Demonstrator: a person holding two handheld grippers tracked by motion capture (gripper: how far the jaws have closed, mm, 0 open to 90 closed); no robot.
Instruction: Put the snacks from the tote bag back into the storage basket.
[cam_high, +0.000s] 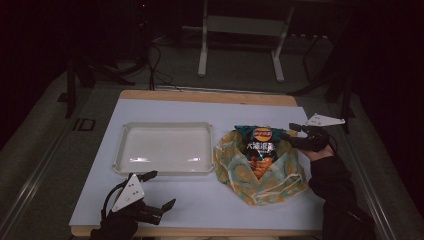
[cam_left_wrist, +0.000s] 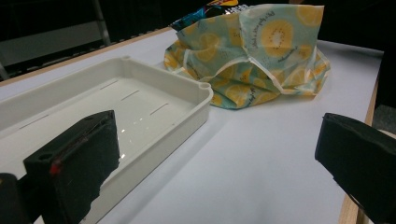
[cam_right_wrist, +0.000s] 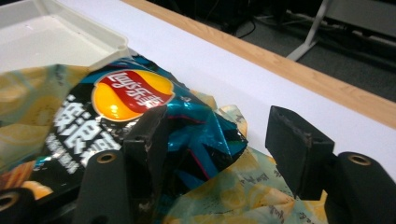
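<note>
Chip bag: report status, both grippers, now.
Left gripper open, idle near the white tray. Right gripper open around the top corner of the chip bag, not clamped. Bag sits in the yellow-printed cloth bag.

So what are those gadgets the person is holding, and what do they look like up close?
They are two hand-held grippers. The left gripper and the right gripper are both black, each with two blocky, dark-padded jaws. A pale grey three-cornered plate sits on top of the left one, with small dark dots on it; the right carries a similar plate. The person wears dark sleeves.
</note>
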